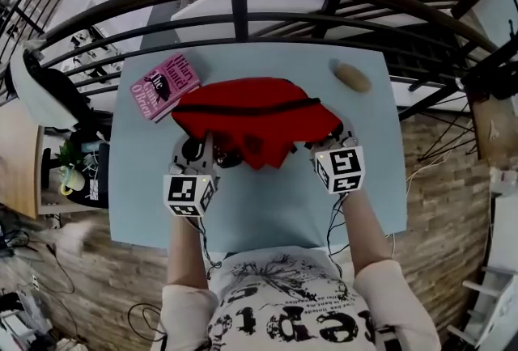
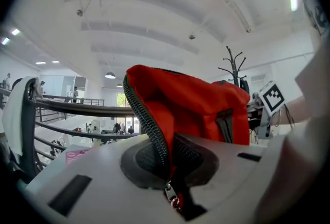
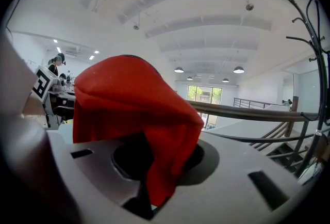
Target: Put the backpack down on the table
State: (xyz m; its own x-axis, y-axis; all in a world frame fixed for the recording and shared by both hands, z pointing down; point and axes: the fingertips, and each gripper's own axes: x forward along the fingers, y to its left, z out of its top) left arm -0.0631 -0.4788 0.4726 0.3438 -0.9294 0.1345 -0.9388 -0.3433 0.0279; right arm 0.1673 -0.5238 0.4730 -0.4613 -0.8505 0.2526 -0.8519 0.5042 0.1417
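At mid-table, the red backpack (image 1: pixel 251 116) appears to rest on the table (image 1: pixel 267 216). Your left gripper (image 1: pixel 206 154) is clenched on its zipper edge. Your right gripper (image 1: pixel 327 144) stands slightly parted, fabric loose between. Set-down looks nearly done. Next: release left, then draw both back.

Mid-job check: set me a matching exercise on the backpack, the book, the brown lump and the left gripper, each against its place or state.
Things:
1 backpack
2 book
3 brown lump
4 left gripper

Places or states:
A far right corner of the table
B shut on a zipper
C far left corner of the table
D red, mid-table

Pairs: 1-D, 2-C, 3-A, 4-B
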